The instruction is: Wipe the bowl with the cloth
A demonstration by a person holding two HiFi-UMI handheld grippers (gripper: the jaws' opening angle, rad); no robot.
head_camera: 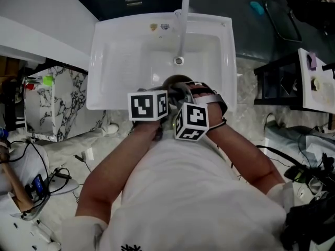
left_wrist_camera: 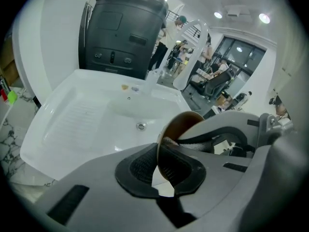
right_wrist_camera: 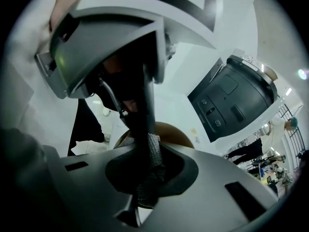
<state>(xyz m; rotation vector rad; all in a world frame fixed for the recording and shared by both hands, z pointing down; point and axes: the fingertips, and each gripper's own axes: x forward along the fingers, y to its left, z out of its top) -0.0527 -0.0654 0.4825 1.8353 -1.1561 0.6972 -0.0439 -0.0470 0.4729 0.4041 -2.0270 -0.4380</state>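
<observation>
Both grippers meet over the front of the white sink [head_camera: 115,51]. The brown bowl [head_camera: 175,80] is held on edge there, with my left gripper [head_camera: 157,101] shut on it. In the left gripper view the bowl's rim [left_wrist_camera: 181,124] runs between the pads of that gripper [left_wrist_camera: 158,170]. My right gripper [head_camera: 196,95] is shut on a grey knitted cloth [right_wrist_camera: 152,158], which it presses into the bowl [right_wrist_camera: 174,132]. The cloth [left_wrist_camera: 186,143] shows as a pale strip inside the bowl, under the right gripper [left_wrist_camera: 231,129]. The left gripper [right_wrist_camera: 120,47] fills the top of the right gripper view.
The tap [head_camera: 183,20] arches over the basin from its far rim, with the drain [head_camera: 179,60] just beyond the bowl. A marbled cabinet [head_camera: 57,103] stands left of the sink. Cables [head_camera: 47,177] lie on the floor at the lower left.
</observation>
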